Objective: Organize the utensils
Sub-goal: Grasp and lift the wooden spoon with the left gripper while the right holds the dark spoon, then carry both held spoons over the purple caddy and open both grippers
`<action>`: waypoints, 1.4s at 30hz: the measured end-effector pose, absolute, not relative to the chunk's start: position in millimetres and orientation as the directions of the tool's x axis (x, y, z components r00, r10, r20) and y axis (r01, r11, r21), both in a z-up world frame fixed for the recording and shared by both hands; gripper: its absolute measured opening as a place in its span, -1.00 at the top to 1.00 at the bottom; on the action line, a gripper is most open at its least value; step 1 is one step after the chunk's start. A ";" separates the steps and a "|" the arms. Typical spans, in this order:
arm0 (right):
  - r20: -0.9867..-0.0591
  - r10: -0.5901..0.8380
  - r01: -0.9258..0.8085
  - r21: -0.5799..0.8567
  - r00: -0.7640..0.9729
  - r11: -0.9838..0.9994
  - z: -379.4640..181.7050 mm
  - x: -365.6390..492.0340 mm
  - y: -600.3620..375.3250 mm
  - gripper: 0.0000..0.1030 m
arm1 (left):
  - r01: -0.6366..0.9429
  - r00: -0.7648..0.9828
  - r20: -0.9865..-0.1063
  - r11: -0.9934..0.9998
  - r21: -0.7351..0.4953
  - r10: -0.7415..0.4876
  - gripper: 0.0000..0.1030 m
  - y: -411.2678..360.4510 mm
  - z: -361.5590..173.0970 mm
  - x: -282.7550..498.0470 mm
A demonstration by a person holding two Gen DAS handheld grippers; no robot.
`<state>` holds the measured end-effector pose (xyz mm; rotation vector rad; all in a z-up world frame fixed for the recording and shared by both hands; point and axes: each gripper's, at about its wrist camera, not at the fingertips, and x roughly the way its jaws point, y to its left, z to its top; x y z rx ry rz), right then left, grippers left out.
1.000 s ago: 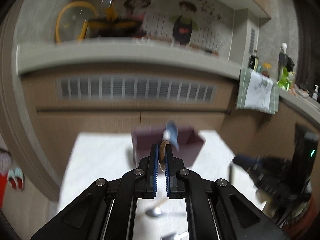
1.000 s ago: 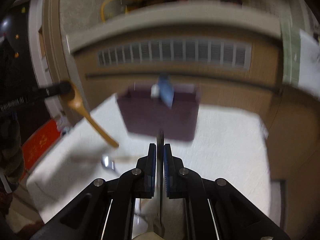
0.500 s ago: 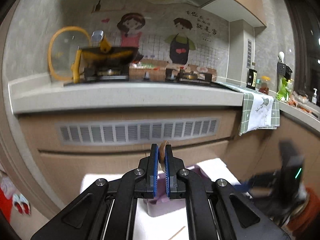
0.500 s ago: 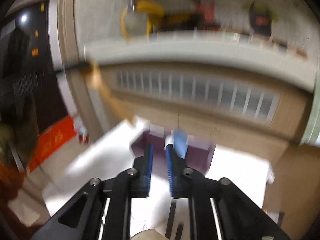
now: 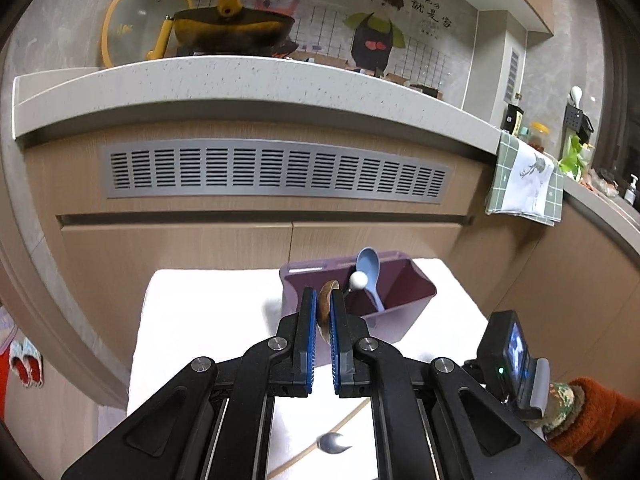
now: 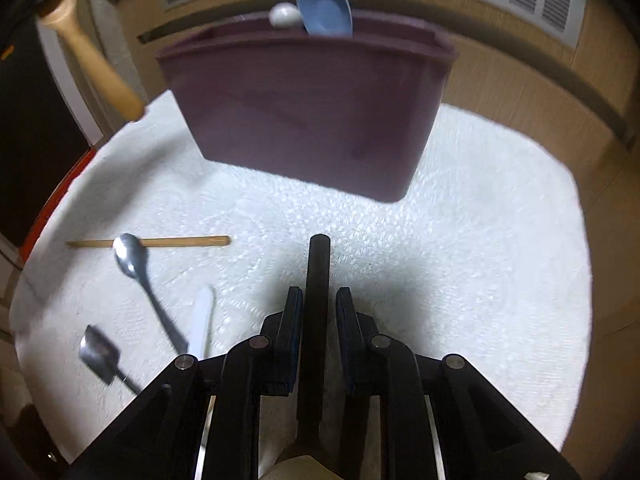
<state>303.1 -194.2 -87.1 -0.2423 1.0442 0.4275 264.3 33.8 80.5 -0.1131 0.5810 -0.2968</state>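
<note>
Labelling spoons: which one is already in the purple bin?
The light-blue plastic spoon, standing bowl-up in the purple plastic bin. The shiny metal spoon lies on the white cloth.

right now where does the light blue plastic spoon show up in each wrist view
Left wrist: the light blue plastic spoon is right of centre, standing bowl-up in the purple plastic bin.
Right wrist: the spoon is at top centre, poking above the bin's far rim.
Shared landmark: the white ball-ended utensil beside it.

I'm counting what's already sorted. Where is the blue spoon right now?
The blue spoon stands bowl-up inside the purple bin at the far end of the white mat, beside a white ball-tipped utensil.
</note>
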 end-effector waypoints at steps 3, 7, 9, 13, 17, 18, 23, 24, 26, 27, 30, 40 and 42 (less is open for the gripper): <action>-0.861 0.217 -0.466 -0.026 0.460 0.884 -87.7 300.8 -189.1 0.77 | 0.236 0.795 -0.528 0.954 -0.185 -0.299 0.88 35.6 77.6 262.9; -0.824 0.249 -0.476 -0.029 0.509 0.879 -70.2 287.3 -191.9 0.78 | 0.230 0.791 -0.536 0.956 -0.185 -0.294 0.88 34.9 75.5 260.1; -0.784 0.270 -0.471 -0.032 0.559 0.881 -51.3 279.1 -197.8 0.78 | 0.231 0.791 -0.536 0.955 -0.183 -0.295 0.88 33.8 76.1 257.4; -0.694 0.329 -0.455 0.003 0.640 0.891 -3.7 257.2 -209.8 0.79 | 0.240 0.806 -0.504 0.950 -0.200 -0.309 0.88 33.3 91.3 251.8; -0.528 0.388 -0.443 0.023 0.756 0.896 67.6 245.6 -218.2 0.78 | 0.253 0.848 -0.416 0.941 -0.225 -0.328 0.88 37.6 132.5 252.2; -0.482 0.394 -0.449 0.002 0.782 0.894 87.6 245.6 -216.8 0.78 | 0.260 0.856 -0.396 0.939 -0.224 -0.331 0.88 37.1 144.1 254.1; -0.255 0.425 -0.444 -0.017 0.868 0.896 158.8 265.3 -211.3 0.78 | 0.260 0.881 -0.359 0.949 -0.181 -0.310 0.88 32.8 176.8 270.3; -0.217 0.429 -0.442 -0.011 0.877 0.897 164.9 271.0 -209.8 0.78 | 0.254 0.881 -0.364 0.952 -0.171 -0.301 0.88 32.2 177.3 274.9; -0.164 0.441 -0.448 -0.007 0.882 0.894 168.2 280.9 -206.2 0.78 | 0.250 0.873 -0.388 0.954 -0.169 -0.297 0.88 33.0 172.4 286.4; -0.153 0.444 -0.450 -0.006 0.883 0.893 165.3 287.4 -201.5 0.78 | 0.249 0.866 -0.401 0.953 -0.173 -0.299 0.88 34.1 168.5 291.9; -0.142 0.435 -0.438 0.009 0.889 0.899 153.1 308.0 -191.8 0.78 | 0.243 0.848 -0.436 0.952 -0.186 -0.302 0.88 37.9 151.2 308.9; -0.226 0.406 -0.400 0.072 0.886 0.914 105.2 379.7 -180.1 0.78 | 0.236 0.790 -0.526 0.948 -0.214 -0.316 0.88 40.9 105.5 356.5; -0.229 0.402 -0.396 0.072 0.887 0.915 97.0 387.2 -178.4 0.78 | 0.240 0.783 -0.535 0.947 -0.212 -0.318 0.88 39.1 99.1 361.6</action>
